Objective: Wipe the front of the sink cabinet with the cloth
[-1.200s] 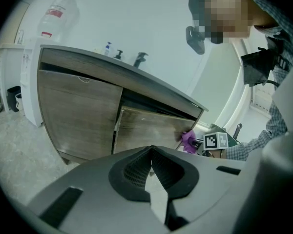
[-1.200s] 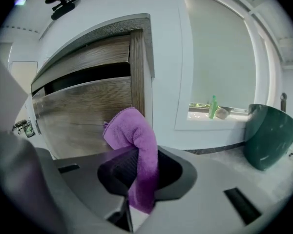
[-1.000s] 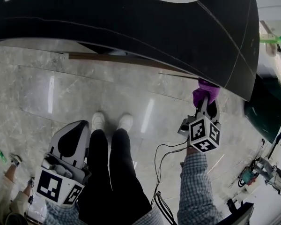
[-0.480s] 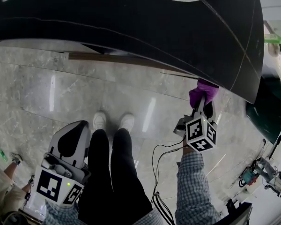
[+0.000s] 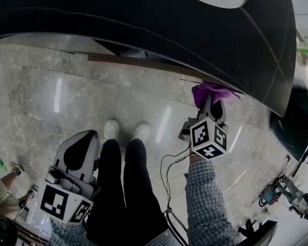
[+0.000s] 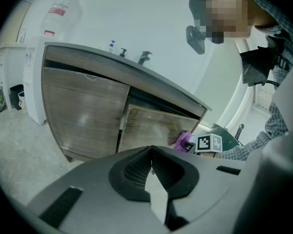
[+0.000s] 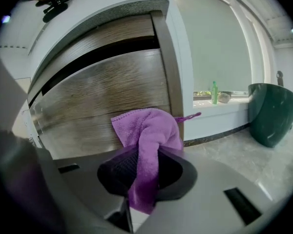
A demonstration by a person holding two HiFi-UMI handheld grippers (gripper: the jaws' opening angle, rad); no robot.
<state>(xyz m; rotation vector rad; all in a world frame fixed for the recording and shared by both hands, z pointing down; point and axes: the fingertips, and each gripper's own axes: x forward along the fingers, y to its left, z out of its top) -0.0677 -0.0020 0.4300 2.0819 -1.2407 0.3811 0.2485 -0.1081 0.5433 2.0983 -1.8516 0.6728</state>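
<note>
A purple cloth (image 7: 149,140) is clamped in my right gripper (image 7: 145,172), its free end pressed against the wood-grain front of the sink cabinet (image 7: 102,96) near the cabinet's right edge. In the head view the cloth (image 5: 210,93) shows just under the dark countertop (image 5: 159,24), ahead of the right gripper (image 5: 212,105). My left gripper (image 5: 77,160) hangs low beside the person's left leg, jaws shut and empty. In the left gripper view the cabinet (image 6: 112,121) stands ahead, with the cloth (image 6: 184,141) at its lower right drawer front.
A dark green round basin (image 7: 272,112) stands on the marble floor right of the cabinet. A green bottle (image 7: 214,92) sits on a white ledge. The person's legs and white shoes (image 5: 124,132) stand before the cabinet. Cables (image 5: 169,188) trail from the right gripper.
My right gripper has moved left along the cabinet front with the cloth, which now spreads wider against the wood. The left gripper has stayed put.
</note>
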